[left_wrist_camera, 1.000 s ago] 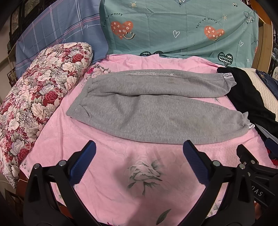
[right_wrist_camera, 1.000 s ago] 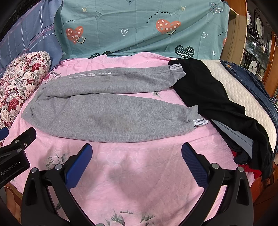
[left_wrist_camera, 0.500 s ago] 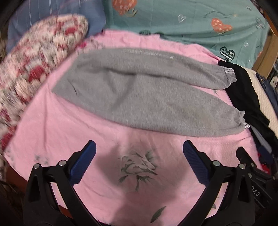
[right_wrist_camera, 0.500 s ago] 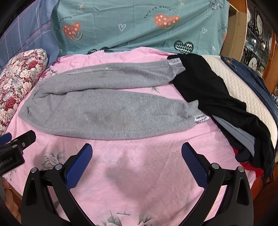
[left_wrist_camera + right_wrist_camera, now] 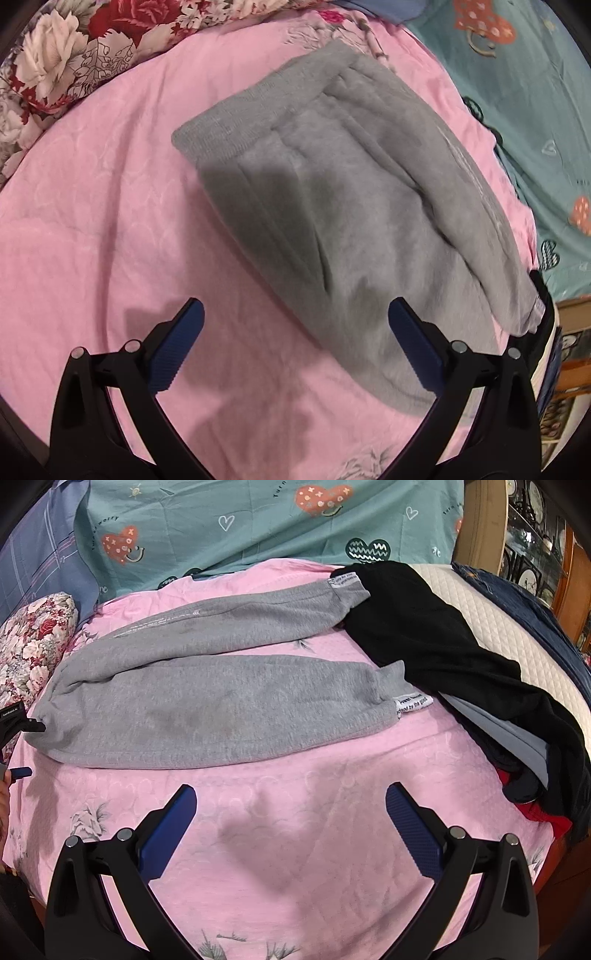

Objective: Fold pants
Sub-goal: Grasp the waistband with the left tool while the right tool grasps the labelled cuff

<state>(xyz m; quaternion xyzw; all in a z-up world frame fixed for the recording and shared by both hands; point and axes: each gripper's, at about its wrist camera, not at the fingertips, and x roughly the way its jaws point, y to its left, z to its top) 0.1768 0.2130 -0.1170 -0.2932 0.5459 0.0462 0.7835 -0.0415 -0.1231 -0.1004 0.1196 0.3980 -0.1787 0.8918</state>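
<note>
Approaching the soft grey fleece pants [image 5: 207,686], spread flat across the pink quilted bedspread [image 5: 314,812] with legs parted, ready for folding | left gripper [image 5: 291,336] jaws wide apart, empty, angled toward the waistband | right gripper [image 5: 290,821] jaws apart, empty, short of the near leg

Bed with pink floral sheet [image 5: 332,794] carries grey pants [image 5: 207,701] laid flat, black garment pile [image 5: 461,657] at right, floral pillow [image 5: 26,642] at left.
</note>
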